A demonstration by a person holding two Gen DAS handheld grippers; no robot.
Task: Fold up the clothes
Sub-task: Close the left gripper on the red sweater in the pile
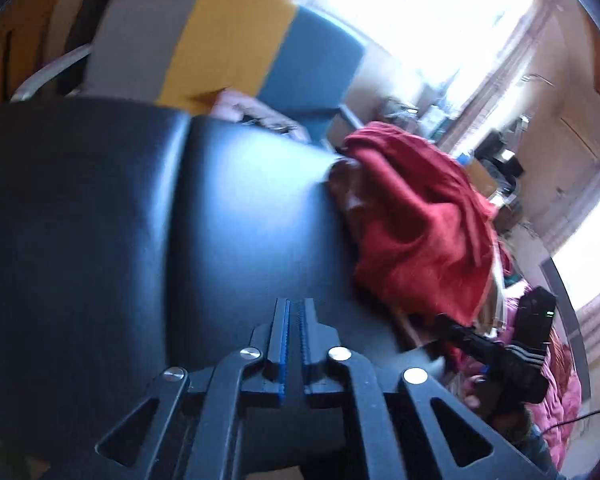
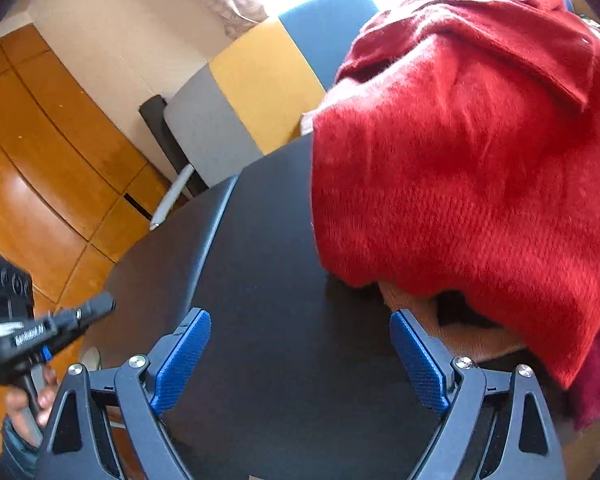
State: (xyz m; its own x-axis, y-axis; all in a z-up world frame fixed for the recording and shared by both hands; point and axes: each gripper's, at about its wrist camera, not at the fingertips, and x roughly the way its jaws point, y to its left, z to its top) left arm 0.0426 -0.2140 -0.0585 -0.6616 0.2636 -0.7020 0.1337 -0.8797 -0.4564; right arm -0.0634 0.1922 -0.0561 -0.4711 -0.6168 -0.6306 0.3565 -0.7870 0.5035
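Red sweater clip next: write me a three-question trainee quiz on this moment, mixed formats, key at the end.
1. True or false: the red sweater lies folded flat on the black table.
2. Which gripper has its jaws wide apart? A) left gripper B) right gripper C) both
3. Fill in: neither gripper holds any ____.

Key:
1. False; it sits crumpled on a pile at the table's edge.
2. B; the left one's blue pads are nearly together over bare table.
3. Clothing (nothing sits between either pair of fingers).
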